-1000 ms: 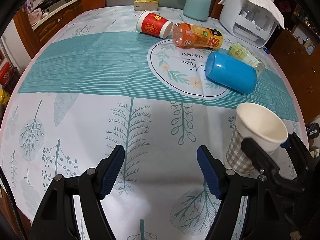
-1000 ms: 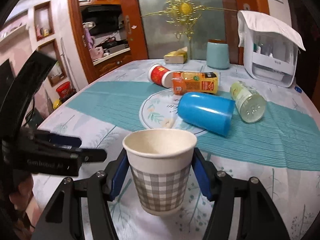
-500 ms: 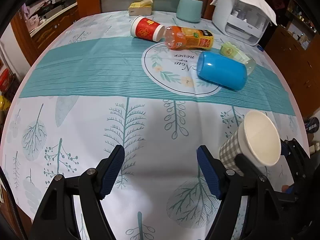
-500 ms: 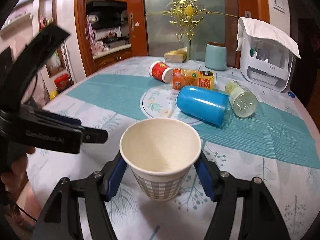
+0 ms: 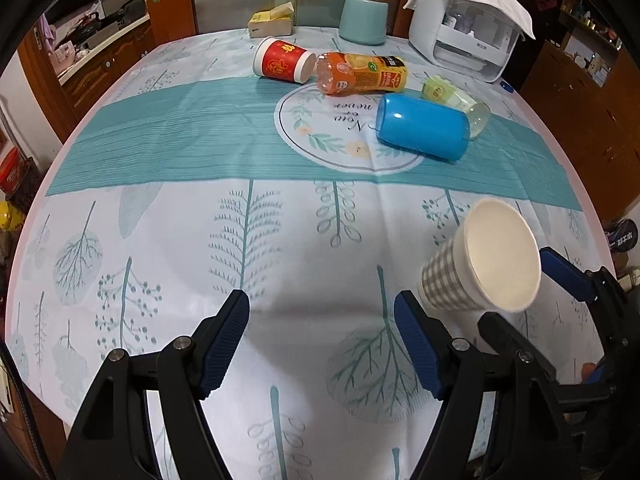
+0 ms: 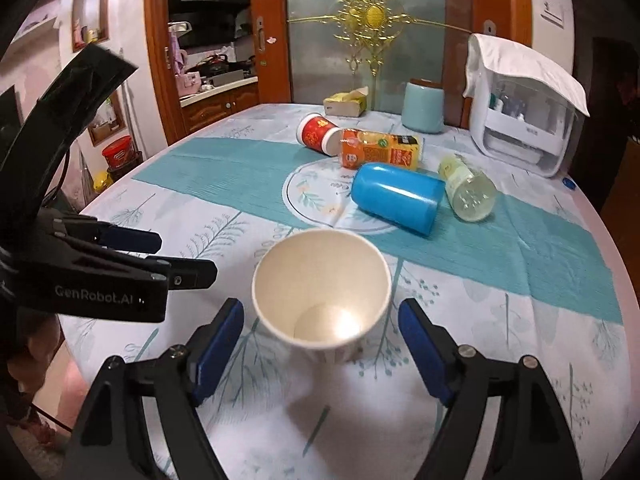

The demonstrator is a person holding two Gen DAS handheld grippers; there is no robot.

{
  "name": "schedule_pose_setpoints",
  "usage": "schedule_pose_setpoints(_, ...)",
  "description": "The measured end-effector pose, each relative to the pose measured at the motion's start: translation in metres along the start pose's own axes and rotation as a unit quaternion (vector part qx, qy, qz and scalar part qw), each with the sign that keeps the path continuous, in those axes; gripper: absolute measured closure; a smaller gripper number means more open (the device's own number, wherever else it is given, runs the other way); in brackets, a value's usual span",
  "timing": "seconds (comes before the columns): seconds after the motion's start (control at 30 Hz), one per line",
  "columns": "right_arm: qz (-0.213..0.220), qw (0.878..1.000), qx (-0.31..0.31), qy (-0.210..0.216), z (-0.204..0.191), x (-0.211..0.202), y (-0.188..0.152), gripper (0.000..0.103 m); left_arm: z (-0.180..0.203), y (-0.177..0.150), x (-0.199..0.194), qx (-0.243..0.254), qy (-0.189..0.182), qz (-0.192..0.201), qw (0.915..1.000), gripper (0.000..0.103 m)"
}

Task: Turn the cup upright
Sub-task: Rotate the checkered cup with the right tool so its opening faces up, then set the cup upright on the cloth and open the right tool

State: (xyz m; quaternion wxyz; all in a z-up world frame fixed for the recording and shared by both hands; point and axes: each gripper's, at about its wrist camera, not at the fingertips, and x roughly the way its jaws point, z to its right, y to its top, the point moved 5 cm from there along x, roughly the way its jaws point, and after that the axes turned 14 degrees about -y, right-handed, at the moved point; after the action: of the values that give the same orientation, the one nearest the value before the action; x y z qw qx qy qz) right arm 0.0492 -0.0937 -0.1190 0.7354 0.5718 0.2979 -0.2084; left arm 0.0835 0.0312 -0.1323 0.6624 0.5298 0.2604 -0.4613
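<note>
Half a second ago the right gripper [image 6: 320, 344] had its blue pads pressed on the checked paper cup [image 6: 322, 288]; now the fingers [image 6: 220, 344] stand spread wide, with a clear gap on either side of the cup. Its white mouth faces up and towards the right wrist camera, so the round bottom shows inside. From the left wrist view the paper cup [image 5: 480, 268] looks tilted, mouth leaning to the right, and whether its base sits flat on the tablecloth [image 5: 280, 240] is hard to judge through the fisheye lens. It is at the near right part of the table, in front of the teal band of the cloth.

Meanwhile the left gripper [image 5: 320, 344] hovers over the cloth to the left of the cup, its jaws spread apart with nothing between them.

Farther back, around the round printed emblem, a blue cup [image 5: 422, 130] lies on its side, with a pale yellow-green jar [image 5: 456, 98] just behind it. An orange juice bottle [image 5: 360, 74] lies beside a red paper cup [image 5: 282, 60], also tipped over. A teal canister [image 5: 364, 20] and a white appliance [image 5: 464, 28] stand at the far edge.
</note>
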Motion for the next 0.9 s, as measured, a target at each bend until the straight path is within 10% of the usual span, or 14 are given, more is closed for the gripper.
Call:
schedule_pose_setpoints(0.47, -0.076, 0.992, 0.090, -0.054, 0.032, -0.039, -0.023, 0.023, 0.035, -0.040, -0.026, 0.020, 0.009, 0.022, 0.9995, 0.019)
schedule_pose_setpoints(0.9, -0.063, 0.989, 0.101, -0.084, 0.038, -0.074, -0.018, 0.023, 0.051, -0.043, -0.057, 0.015, 0.028, 0.071, 0.9970, 0.019)
